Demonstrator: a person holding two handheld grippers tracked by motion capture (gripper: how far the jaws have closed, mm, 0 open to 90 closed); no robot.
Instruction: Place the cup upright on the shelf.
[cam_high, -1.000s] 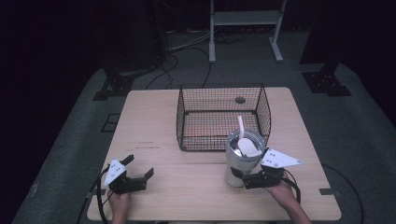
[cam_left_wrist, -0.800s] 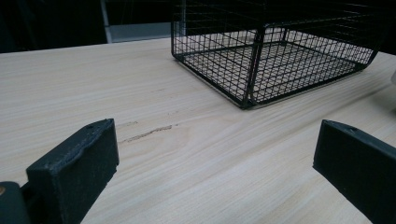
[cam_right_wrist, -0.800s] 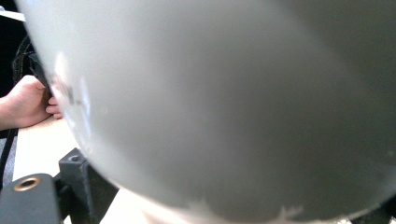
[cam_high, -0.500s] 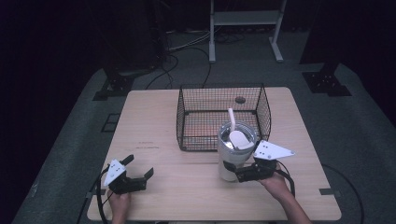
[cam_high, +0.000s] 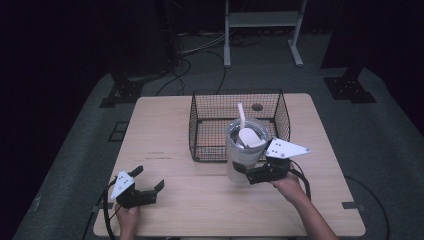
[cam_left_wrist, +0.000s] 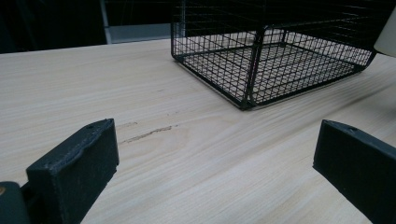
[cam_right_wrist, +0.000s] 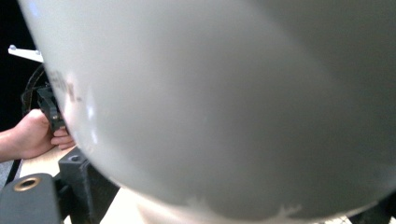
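- Gripping the tumbler (cam_high: 243, 155) low on its side, my right tool (cam_high: 250, 175) sits just right of centre in the lower half of the high view, its jaws clamped on the pale wall of the cup.
- In the right tool's own view the tumbler (cam_right_wrist: 224, 102) is blurred and very close, a pale curved wall across most of the frame; one black jaw shows at the lower left against it.
- The tumbler stands upright with a lidded top and a white straw (cam_high: 241, 116) rising from it, overlapping the front right part of the wire basket (cam_high: 210, 107) in the high view. I cannot tell whether its base touches the bench (cam_high: 160, 125).
- The basket is black mesh, resting on the bench in the middle of the frame; my left tool's view has it (cam_left_wrist: 261, 56) at the upper right.
- My left tool (cam_high: 150, 181) lies at the lower left of the high view, well apart from the tumbler, its jaws spread wide with nothing between them, low over bare wood (cam_left_wrist: 187, 154).
- My left hand (cam_right_wrist: 28, 135) shows at the left edge of the right tool's view.
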